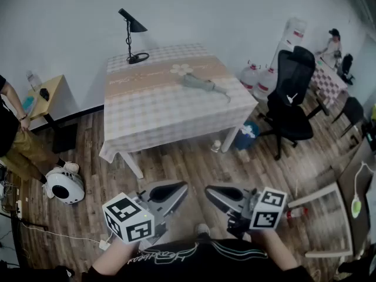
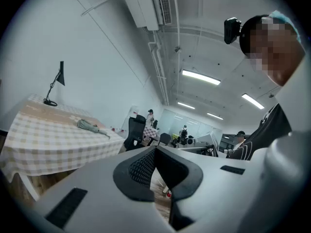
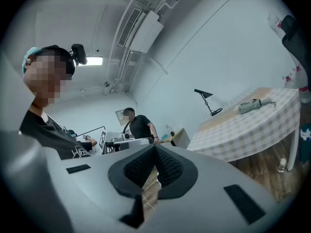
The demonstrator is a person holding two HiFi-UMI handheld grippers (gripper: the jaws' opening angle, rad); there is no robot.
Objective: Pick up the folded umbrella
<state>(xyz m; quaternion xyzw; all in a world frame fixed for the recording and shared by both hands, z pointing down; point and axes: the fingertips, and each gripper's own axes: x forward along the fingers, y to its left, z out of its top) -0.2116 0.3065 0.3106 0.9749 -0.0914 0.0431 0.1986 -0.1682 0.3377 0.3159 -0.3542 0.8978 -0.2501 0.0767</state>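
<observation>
Status: pick not started.

Left edge of the head view: a person in a black top and khaki trousers (image 1: 12, 140) stands by a small pale wooden side table (image 1: 50, 90), outside the work.

Your left gripper (image 1: 181, 188) sits low in front of your body, above the brown plank floor (image 1: 194, 163). In the left gripper view its jaws meet at the tips with nothing between them, so it is closed and empty.

Centre: the square tabletop under a beige-and-white checked cloth (image 1: 147, 113), with a black cone-shade desk lamp (image 1: 132, 31) at its far left corner. The folded grey-green fabric umbrella (image 1: 202, 86) lies flat on the far right part of that tabletop, near the right edge. It is untouched and well apart from both grippers.

Your right gripper (image 1: 210, 192) hangs just beside the left one. The right gripper view shows its pads together on nothing.

Right of the table: a black mesh office chair (image 1: 291, 96), with clear water jugs (image 1: 255, 75) behind it.

Judgement: nothing of the task is done. Left to do: walk up to the tabletop, open one gripper, set it around the umbrella, close, lift. The right gripper looks better placed for the umbrella's side. The chair stands close to that corner, so mind your approach there.
</observation>
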